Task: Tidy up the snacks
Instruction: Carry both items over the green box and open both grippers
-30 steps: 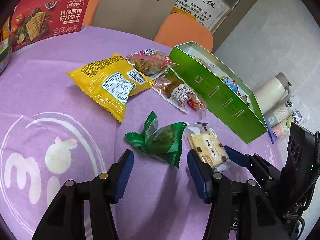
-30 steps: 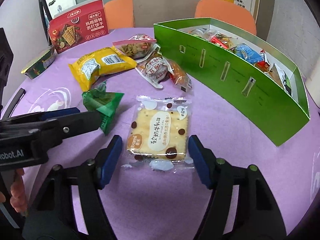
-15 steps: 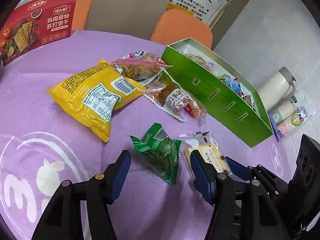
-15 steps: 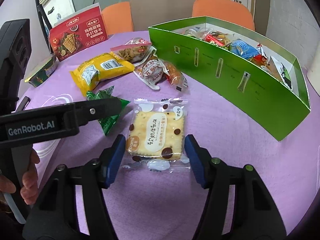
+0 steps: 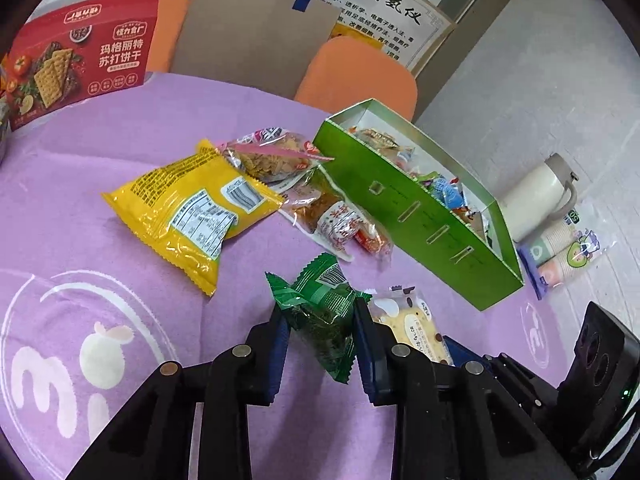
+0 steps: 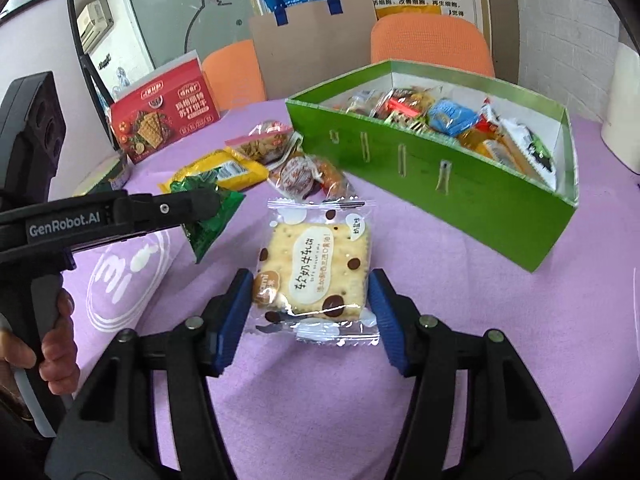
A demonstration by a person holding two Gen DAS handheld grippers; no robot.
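Note:
My left gripper (image 5: 320, 320) is shut on a green snack packet (image 5: 322, 312) and holds it just above the purple tablecloth; it also shows in the right wrist view (image 6: 208, 216). My right gripper (image 6: 310, 296) is shut on a cracker packet (image 6: 316, 264) with brown dots, which also shows in the left wrist view (image 5: 412, 328). The green box (image 6: 440, 172) with several snacks inside stands to the right. A yellow bag (image 5: 188, 204), a clear pink-topped bag (image 5: 272, 152) and a clear red-printed packet (image 5: 336, 220) lie on the cloth.
A red cracker box (image 5: 80, 60) stands at the back left. A white flask (image 5: 536, 196) and a sleeve of paper cups (image 5: 560, 248) sit beyond the green box. Orange chairs (image 6: 432, 44) and a cardboard bag (image 6: 316, 48) stand behind the table.
Both grippers closed: the left one on the green packet, the right one on the cracker packet. Both packets are lifted slightly and the views have risen.

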